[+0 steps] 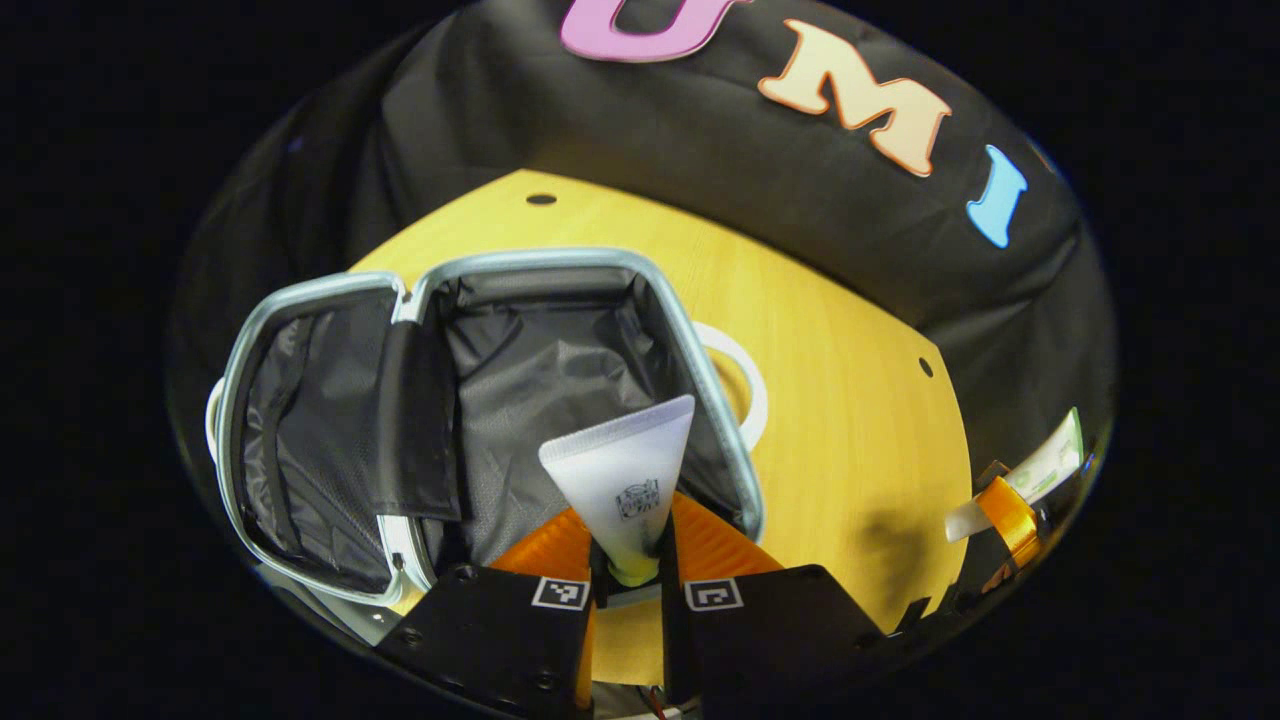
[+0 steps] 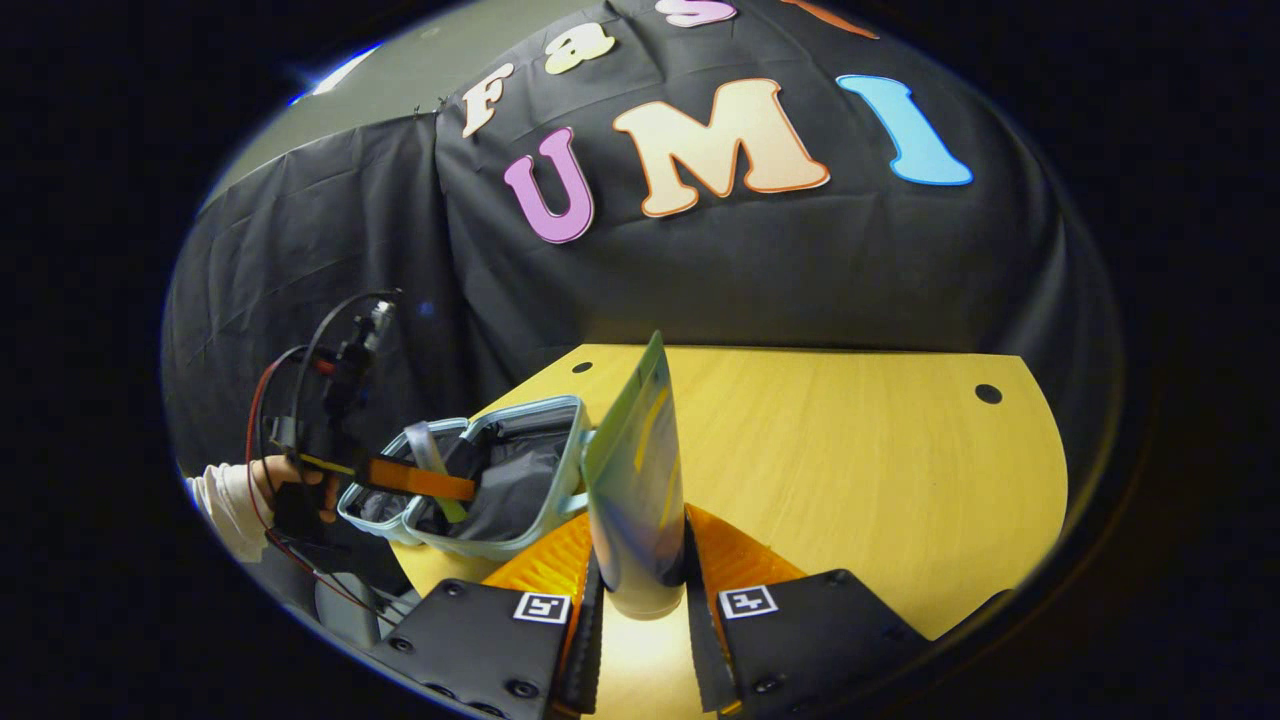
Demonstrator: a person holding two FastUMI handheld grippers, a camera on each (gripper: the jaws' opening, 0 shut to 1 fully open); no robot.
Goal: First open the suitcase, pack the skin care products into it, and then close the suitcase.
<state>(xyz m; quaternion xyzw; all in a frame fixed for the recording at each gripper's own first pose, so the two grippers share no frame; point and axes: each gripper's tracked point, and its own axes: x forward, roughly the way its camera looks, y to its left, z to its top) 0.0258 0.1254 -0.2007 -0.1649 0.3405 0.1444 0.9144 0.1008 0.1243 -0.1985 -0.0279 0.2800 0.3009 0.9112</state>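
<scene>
The light-blue suitcase (image 1: 700,370) lies open on the yellow table, its grey lining bare. My left gripper (image 1: 632,560) is shut on a white tube (image 1: 625,480), held by its cap end above the near edge of the suitcase's right half. In the right gripper view, my right gripper (image 2: 640,570) is shut on a pale green tube (image 2: 635,470), upright above the table, to the right of the suitcase (image 2: 560,450). The left gripper (image 2: 420,480) with its tube (image 2: 430,470) hangs over the suitcase there. The right gripper's orange finger (image 1: 1010,515) and green tube (image 1: 1045,465) show at the far right.
The round yellow table (image 2: 850,470) has small dark holes near its rim and open wood to the right of the suitcase. A white handle loop (image 1: 745,375) pokes out behind the suitcase. A hand and white sleeve (image 2: 235,495) hold the left gripper, with red and black cables.
</scene>
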